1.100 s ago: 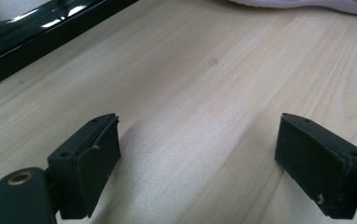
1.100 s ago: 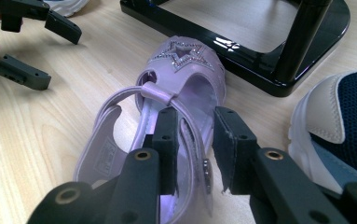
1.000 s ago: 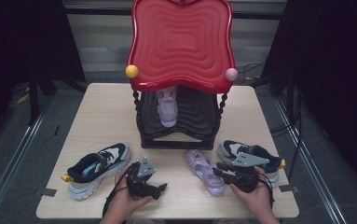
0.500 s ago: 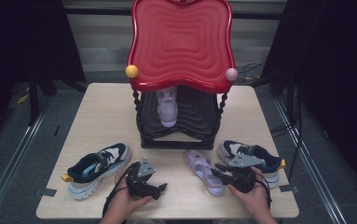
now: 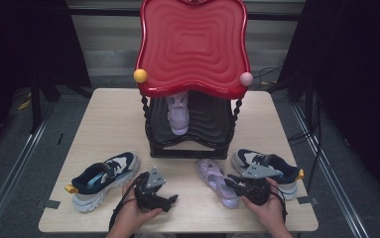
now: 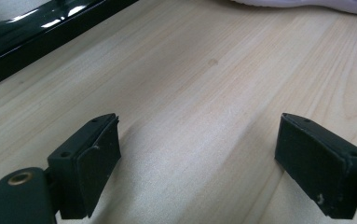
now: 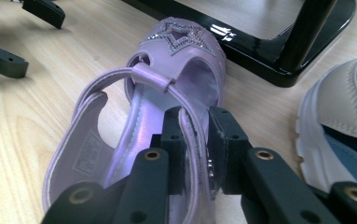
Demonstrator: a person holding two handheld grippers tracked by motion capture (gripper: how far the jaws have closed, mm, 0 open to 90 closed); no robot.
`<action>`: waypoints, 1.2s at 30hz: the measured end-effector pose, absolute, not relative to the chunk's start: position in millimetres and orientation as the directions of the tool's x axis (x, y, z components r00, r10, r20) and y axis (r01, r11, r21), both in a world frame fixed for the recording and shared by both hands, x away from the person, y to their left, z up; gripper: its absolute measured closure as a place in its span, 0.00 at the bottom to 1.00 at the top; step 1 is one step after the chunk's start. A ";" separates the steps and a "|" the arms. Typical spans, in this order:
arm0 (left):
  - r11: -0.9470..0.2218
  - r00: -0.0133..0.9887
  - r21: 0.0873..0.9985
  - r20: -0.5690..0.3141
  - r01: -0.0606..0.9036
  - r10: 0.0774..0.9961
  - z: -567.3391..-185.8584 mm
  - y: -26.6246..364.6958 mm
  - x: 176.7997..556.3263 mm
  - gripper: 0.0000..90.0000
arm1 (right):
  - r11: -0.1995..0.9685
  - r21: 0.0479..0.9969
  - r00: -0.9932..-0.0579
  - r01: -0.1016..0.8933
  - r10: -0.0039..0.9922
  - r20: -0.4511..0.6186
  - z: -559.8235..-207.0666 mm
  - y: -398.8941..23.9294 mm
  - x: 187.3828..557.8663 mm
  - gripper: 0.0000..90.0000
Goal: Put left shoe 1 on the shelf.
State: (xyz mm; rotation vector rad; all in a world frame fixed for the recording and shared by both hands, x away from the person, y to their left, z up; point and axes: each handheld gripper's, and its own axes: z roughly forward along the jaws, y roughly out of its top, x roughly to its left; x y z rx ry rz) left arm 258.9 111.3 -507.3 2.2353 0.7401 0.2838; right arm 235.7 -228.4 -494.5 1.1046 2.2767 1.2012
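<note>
The right gripper (image 7: 195, 140) is clamped on the side strap of the lilac sandal (image 7: 134, 135); its jaws have just been closing onto that strap. The sandal lies flat on the table (image 5: 108, 124), just in front of the black rack (image 5: 190, 144) and beside a navy sneaker (image 5: 272, 166). The left gripper (image 5: 170, 199) rests low over bare table, jaws apart, nothing between them. A second sandal (image 5: 178, 114) sits on the rack under the red top (image 5: 193, 47).
</note>
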 end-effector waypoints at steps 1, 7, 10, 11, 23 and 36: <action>-0.551 0.808 0.720 -0.023 0.421 0.588 -507.3 111.4 259.0 0.15 | 0.342 0.811 -0.643 0.474 0.764 0.054 -494.9 -228.8 235.7 0.86; -0.551 0.808 0.720 -0.023 0.422 0.589 -507.3 111.3 259.0 0.15 | 0.366 0.812 -0.647 0.455 0.762 0.019 -493.5 -227.4 234.0 0.90; -0.551 0.808 0.720 -0.023 0.422 0.588 -507.3 111.3 259.0 0.15 | 0.382 0.810 -0.649 0.444 0.761 -0.003 -492.4 -225.8 233.1 0.91; -0.551 0.808 0.720 -0.023 0.422 0.589 -507.3 111.3 259.0 0.15 | 0.387 0.811 -0.651 0.440 0.759 -0.009 -492.0 -225.1 232.6 0.91; -0.551 0.808 0.720 -0.023 0.422 0.589 -507.3 111.3 259.0 0.15 | 0.380 0.830 -0.654 0.409 0.756 -0.024 -474.0 -225.6 225.0 0.91; -0.552 0.809 0.720 -0.021 0.420 0.588 -507.3 111.4 259.0 0.15 | 0.357 0.845 -0.637 0.398 0.770 -0.025 -454.9 -231.6 221.0 0.91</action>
